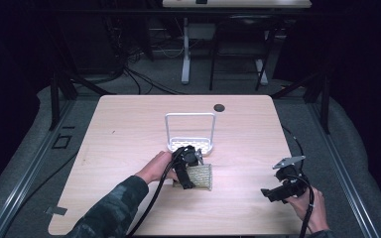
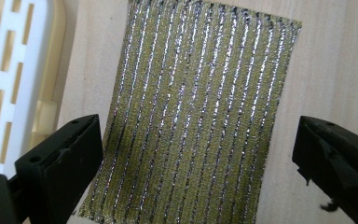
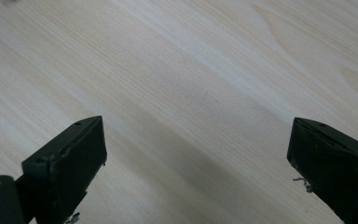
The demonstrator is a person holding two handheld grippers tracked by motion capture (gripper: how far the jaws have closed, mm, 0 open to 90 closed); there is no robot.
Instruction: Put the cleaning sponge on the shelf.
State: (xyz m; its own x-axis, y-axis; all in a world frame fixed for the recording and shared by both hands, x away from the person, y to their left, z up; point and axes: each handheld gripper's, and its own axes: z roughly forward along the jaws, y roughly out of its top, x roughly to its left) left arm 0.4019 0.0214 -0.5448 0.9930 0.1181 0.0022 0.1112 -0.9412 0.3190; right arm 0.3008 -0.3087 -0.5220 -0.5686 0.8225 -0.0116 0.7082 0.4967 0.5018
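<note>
Your left fingers (image 2: 200, 158) stand wide, straddling the scouring pad (image 2: 196, 116) without touching it, set for a pinch across its width. It lies flat on the worktop (image 1: 124, 129) beside the white rack (image 1: 189, 144). Your right fingers (image 3: 196, 163) hang open, empty, well apart.

The light wood table (image 1: 129, 124) w/ rounded corners carries few things. A small dark round hole (image 1: 219, 107) sits in the top near the far edge. At the middle stands a white plastic slotted rack w/ a tall wire handle (image 1: 190, 144). Just beside it, on the near side, lies a flat yellow-green scouring pad w/ silvery glitter stripes (image 2: 200, 116), directly on the wood, its one long edge close to the rack but apart from it. Rest of the top is bare wood.
</note>
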